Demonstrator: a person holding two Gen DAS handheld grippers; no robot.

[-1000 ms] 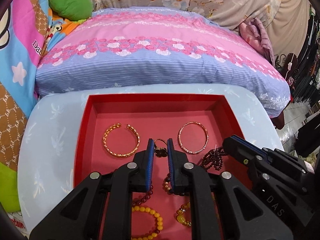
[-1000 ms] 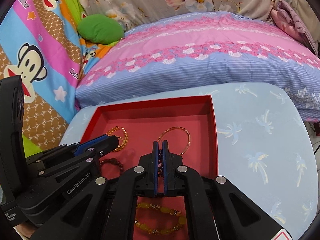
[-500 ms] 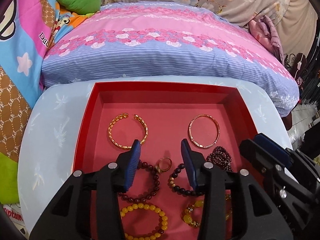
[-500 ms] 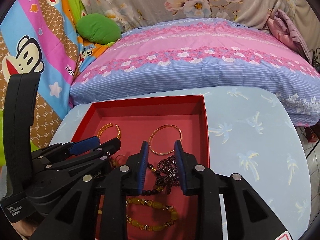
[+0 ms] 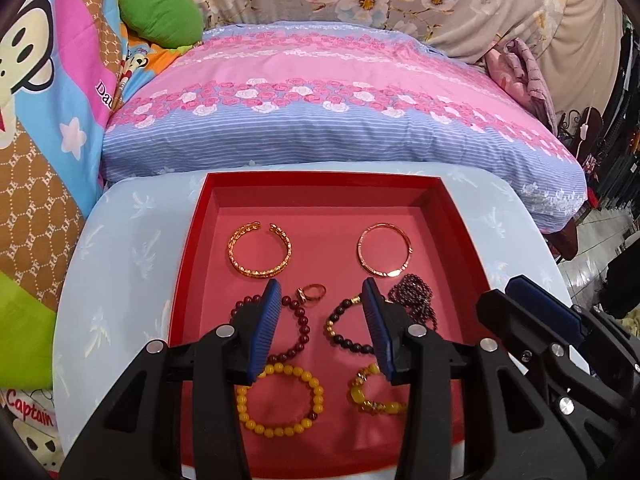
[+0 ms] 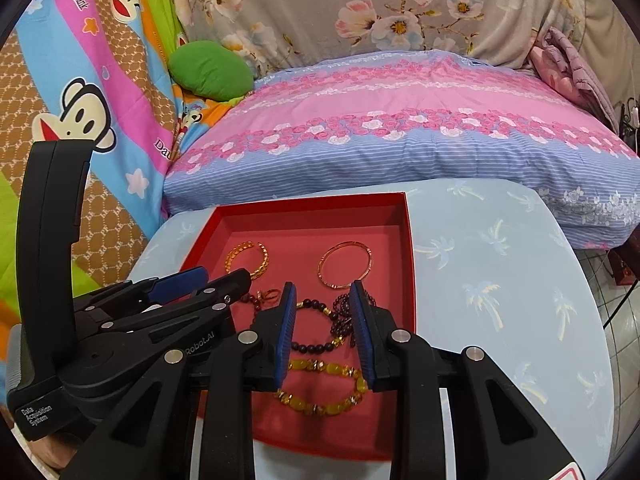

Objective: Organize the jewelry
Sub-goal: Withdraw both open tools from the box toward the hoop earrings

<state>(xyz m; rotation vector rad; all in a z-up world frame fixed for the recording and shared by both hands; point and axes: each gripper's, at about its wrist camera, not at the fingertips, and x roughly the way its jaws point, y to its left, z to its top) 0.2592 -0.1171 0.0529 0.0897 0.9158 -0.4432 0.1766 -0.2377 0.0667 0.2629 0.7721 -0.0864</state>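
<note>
"Data Acquisition System", "Robot.AI" on left gripper [image 6: 192, 282]; "Captain" on bedding [image 5: 30, 416].

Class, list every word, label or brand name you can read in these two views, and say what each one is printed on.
"Captain": cartoon cloth, bottom left of the left wrist view.
"Data Acquisition System": handle base of the left gripper.
"Robot.AI": the same gripper's arm; its first letters are hidden.
"Da": monkey-print blanket, cut off by the pillow.
Script beside the monkey face, top left: too stylised to read surely.
"PF"-like monograms on the brown patches: too small to be certain.
</note>
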